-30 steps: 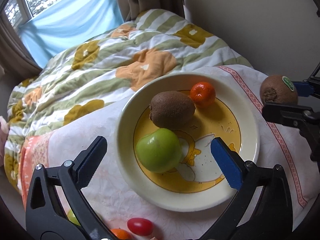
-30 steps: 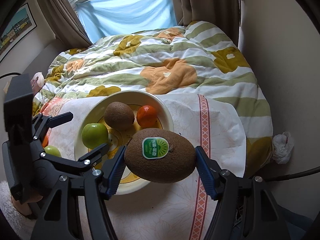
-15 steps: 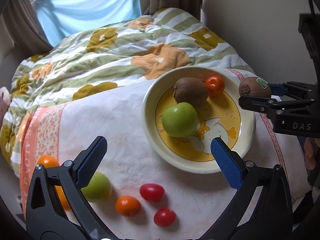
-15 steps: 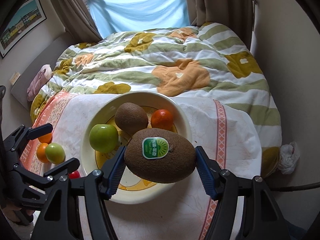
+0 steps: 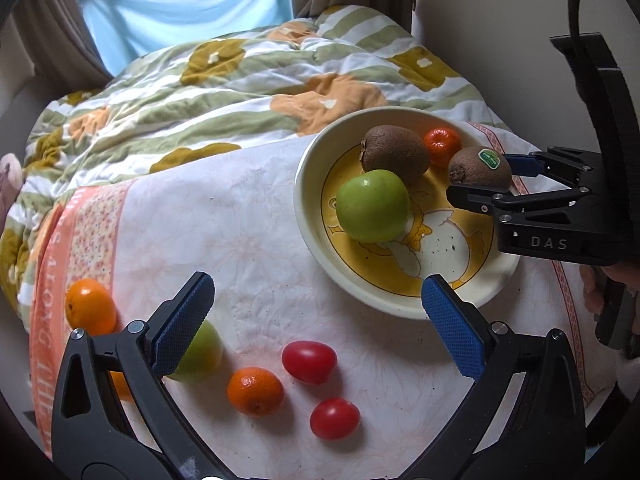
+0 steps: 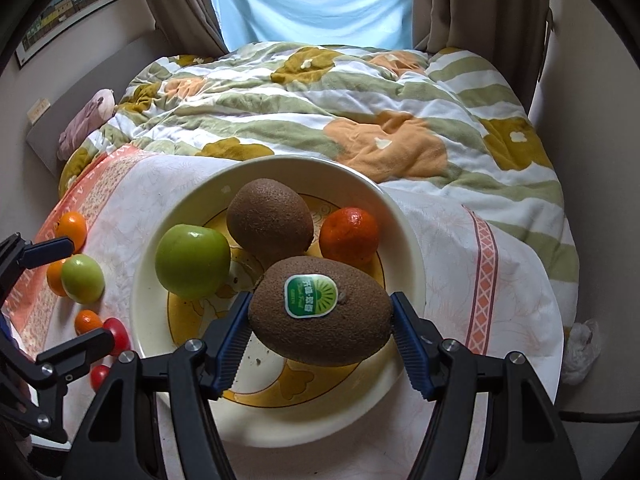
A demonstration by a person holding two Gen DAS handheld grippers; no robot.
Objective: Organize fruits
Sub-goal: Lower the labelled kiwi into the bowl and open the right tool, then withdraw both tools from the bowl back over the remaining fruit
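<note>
My right gripper [image 6: 320, 320] is shut on a brown kiwi with a green sticker [image 6: 320, 316], held over the cream and yellow plate [image 6: 404, 216]. The plate holds a green apple [image 6: 192, 260], a second kiwi [image 6: 270, 220] and a mandarin [image 6: 349, 235]. In the left wrist view the stickered kiwi [image 5: 478, 168] hangs over the plate's right side [image 5: 308, 184]. My left gripper [image 5: 316, 316] stands open above the white cloth, nothing between its fingers. Loose on the cloth lie two red tomatoes [image 5: 309, 361] [image 5: 334, 418], a mandarin [image 5: 255, 391], a small green apple [image 5: 200, 350] and an orange [image 5: 90, 306].
The cloth [image 5: 240, 220] covers the near end of a bed with a green, orange and white quilt [image 5: 224, 80]. A wall [image 5: 500, 20] runs along the right, a curtained window [image 6: 316, 4] behind. A person's hand [image 5: 600, 288] holds the right gripper's handle.
My left gripper drew back and left from the plate, so the loose fruit came into view. My right gripper carried the stickered kiwi over the plate and lower.
</note>
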